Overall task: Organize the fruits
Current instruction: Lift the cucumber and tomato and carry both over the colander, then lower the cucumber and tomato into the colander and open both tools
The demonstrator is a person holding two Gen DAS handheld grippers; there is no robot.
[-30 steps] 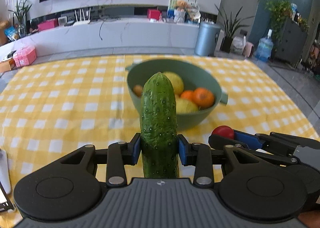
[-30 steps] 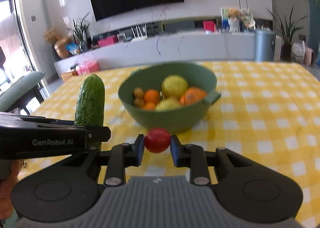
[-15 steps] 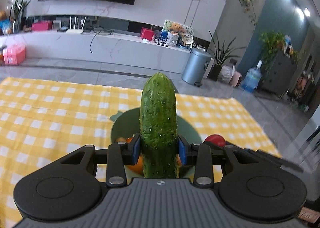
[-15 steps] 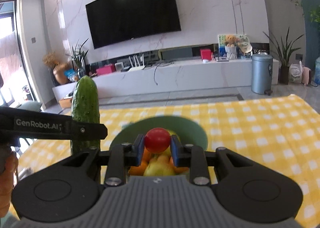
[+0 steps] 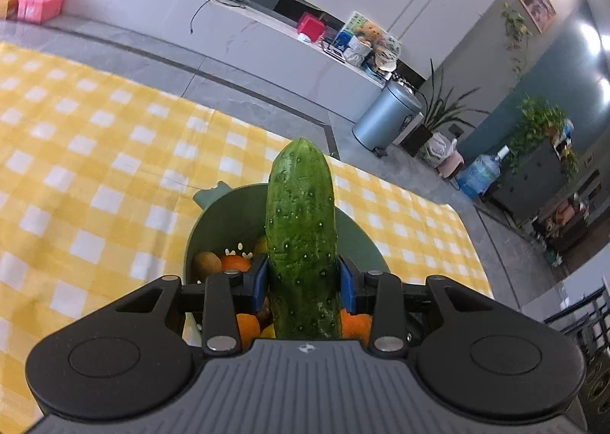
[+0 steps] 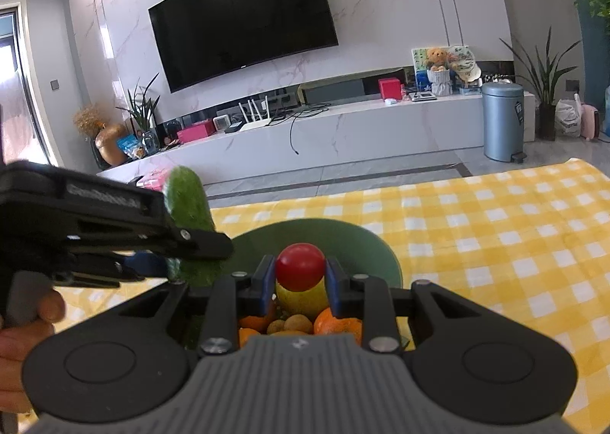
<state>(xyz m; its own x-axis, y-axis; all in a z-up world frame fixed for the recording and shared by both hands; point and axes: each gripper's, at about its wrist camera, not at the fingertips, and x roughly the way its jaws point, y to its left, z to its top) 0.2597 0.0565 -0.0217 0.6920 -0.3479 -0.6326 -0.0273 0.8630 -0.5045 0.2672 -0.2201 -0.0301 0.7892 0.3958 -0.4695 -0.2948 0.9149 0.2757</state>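
Note:
My left gripper (image 5: 301,283) is shut on a green cucumber (image 5: 301,228), held upright over the green bowl (image 5: 228,213). The bowl holds oranges (image 5: 234,263), a lemon and small brown fruits. My right gripper (image 6: 299,279) is shut on a small red tomato (image 6: 300,266) and hovers over the same bowl (image 6: 366,243), above a lemon (image 6: 301,298) and oranges (image 6: 337,321). The left gripper (image 6: 114,228) with its cucumber (image 6: 188,205) shows at the left of the right wrist view, over the bowl's left rim.
The bowl stands on a table with a yellow and white checked cloth (image 5: 76,167). Beyond the far table edge lies grey floor, with a white media console (image 6: 343,133), a wall TV (image 6: 244,18) and a metal bin (image 6: 501,121).
Both grippers have risen and moved forward over the bowl, still holding the cucumber and the tomato. The left gripper has tilted and swung rightward.

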